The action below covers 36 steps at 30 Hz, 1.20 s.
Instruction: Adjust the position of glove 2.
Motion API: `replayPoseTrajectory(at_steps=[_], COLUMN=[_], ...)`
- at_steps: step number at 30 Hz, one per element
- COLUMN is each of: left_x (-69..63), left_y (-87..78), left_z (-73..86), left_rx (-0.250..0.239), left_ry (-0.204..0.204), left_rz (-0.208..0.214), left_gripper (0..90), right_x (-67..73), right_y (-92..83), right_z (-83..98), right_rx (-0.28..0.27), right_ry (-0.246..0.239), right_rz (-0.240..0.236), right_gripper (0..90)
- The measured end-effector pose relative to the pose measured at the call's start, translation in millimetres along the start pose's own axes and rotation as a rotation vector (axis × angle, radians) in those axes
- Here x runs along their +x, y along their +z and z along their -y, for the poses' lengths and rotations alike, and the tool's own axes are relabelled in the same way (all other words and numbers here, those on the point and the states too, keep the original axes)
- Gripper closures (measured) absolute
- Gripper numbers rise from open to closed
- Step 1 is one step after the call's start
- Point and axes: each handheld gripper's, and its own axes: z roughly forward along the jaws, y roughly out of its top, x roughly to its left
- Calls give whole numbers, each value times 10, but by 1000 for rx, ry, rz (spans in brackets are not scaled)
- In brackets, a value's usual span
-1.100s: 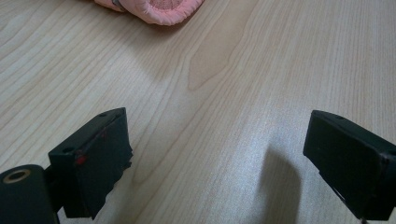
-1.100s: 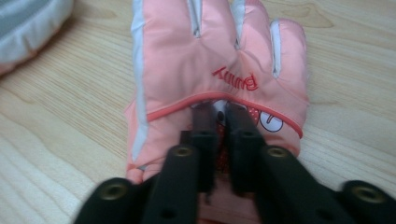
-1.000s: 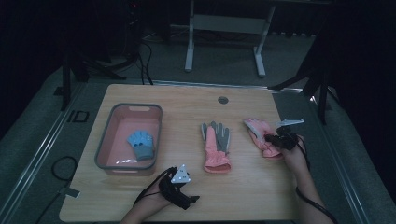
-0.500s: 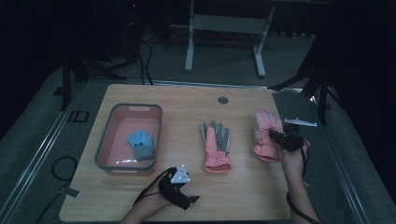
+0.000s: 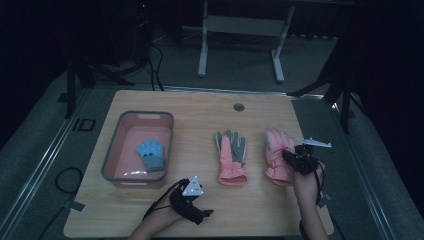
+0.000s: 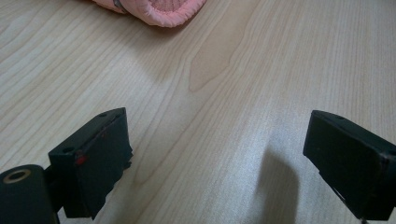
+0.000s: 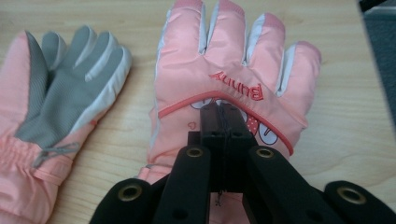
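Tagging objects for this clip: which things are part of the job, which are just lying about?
In the job:
right gripper, shut on the pink Bunny glove
second pink glove, palm up
pink basin
blue glove in it

Lying about:
left gripper, open over bare table

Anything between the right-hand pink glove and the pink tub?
Yes. The right gripper is shut on the right pink glove; the other pink glove lies on the table between it and the tub.
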Motion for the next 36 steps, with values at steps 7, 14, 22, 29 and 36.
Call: replayPoseTrajectory(at_steps=[7, 14, 22, 29, 36], left_x=[-8, -25, -29, -55, -58], left_y=[-1, -1, -4, -3, -3], left_z=[0, 4, 5, 6, 6], left_rx=[2, 4, 1, -1, 1], left_ry=[13, 22, 26, 38, 44], left_rz=[0, -2, -2, -11, -11], left_gripper=[76, 76, 76, 76, 76], right_x=[-13, -5, -128, -297, -355], right_y=[229, 292, 51, 106, 290], right_z=[106, 94, -62, 2, 103], right_rx=[35, 61, 16, 22, 67], right_ry=[6, -31, -165, -219, -206], right_rz=[3, -9, -129, -219, -252], right_gripper=[896, 843, 660, 588, 553])
